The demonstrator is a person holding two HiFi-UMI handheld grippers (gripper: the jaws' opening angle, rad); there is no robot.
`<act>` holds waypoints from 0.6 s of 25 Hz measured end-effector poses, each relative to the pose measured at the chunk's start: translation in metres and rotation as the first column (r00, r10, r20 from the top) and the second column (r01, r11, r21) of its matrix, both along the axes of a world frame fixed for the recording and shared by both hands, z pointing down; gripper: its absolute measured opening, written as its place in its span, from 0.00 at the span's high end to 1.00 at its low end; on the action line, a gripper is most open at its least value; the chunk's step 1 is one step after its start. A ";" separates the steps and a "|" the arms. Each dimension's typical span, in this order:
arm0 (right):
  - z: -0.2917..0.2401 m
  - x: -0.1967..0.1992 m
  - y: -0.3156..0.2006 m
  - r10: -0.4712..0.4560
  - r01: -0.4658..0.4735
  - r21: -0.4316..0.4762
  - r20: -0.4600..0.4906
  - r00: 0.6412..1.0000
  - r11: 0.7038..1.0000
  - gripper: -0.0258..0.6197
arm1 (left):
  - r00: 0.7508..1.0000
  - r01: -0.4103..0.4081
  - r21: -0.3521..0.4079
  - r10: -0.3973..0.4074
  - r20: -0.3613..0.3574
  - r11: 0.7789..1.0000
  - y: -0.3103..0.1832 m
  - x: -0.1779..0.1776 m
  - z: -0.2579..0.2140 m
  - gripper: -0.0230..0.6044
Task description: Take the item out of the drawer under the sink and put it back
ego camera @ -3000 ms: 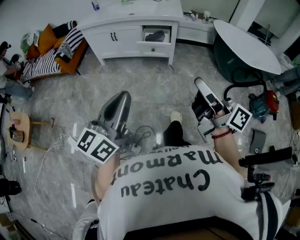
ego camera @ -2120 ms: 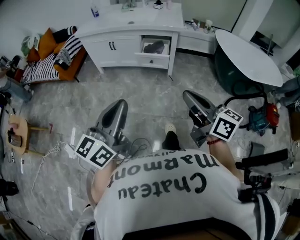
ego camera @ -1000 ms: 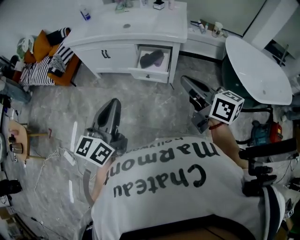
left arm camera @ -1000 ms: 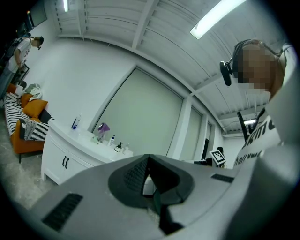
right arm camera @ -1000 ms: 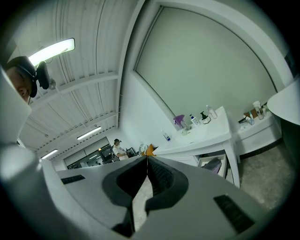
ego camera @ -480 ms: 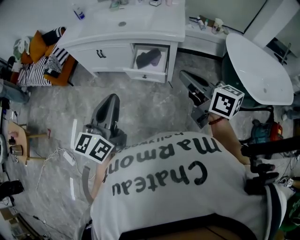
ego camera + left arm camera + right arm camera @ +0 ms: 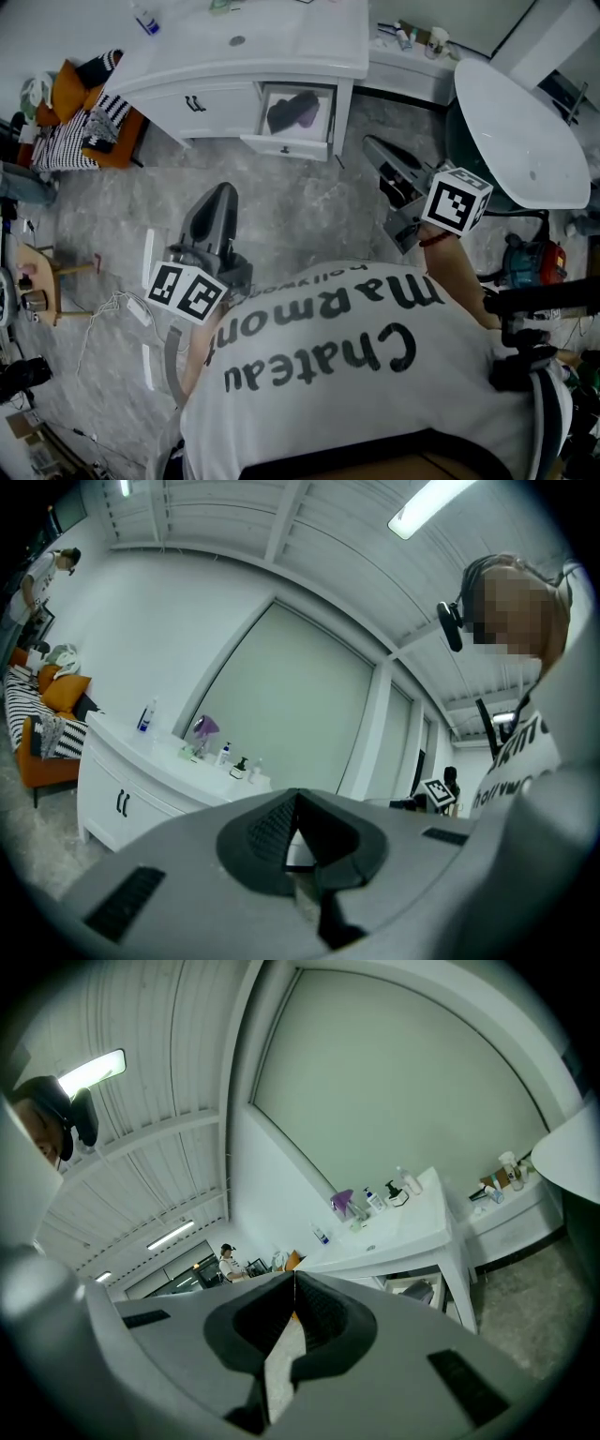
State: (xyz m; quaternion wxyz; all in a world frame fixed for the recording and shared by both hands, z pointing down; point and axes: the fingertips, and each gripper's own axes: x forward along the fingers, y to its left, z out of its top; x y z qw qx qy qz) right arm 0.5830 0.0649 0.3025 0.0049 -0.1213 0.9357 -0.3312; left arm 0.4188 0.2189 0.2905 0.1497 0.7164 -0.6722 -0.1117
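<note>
A white sink cabinet stands ahead of me, and its right drawer is pulled open. In the drawer lies a dark item, partly purple. My left gripper is shut and empty over the marble floor, well short of the cabinet. Further right, my right gripper is also shut and empty, a little below and to the right of the drawer. In the left gripper view the left gripper points at the cabinet. In the right gripper view the right gripper faces the open drawer.
An orange seat with striped cloth stands left of the cabinet. A white oval top on a dark tub is at the right, with a power tool below it. Bottles stand on the counter. Cables and a small stool are at the left.
I have walked closer to the cabinet, so the open drawer looks nearer and larger. Both grippers stay shut and have moved forward with me.
</note>
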 end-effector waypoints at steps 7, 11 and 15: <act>0.021 -0.003 0.000 -0.006 0.005 -0.055 -0.012 1.000 0.998 0.94 | 1.000 0.008 -0.042 -0.009 -0.014 0.999 0.000 -0.003 0.015 0.95; 0.030 -0.002 0.002 0.004 -0.005 -0.075 -0.023 1.000 0.997 0.94 | 1.000 -0.009 -0.064 0.008 -0.027 0.998 -0.003 -0.002 0.024 0.95; 0.037 -0.001 0.001 0.045 -0.047 -0.097 -0.031 0.999 0.994 0.94 | 0.997 -0.064 -0.076 0.061 -0.036 0.995 -0.016 -0.007 0.032 0.95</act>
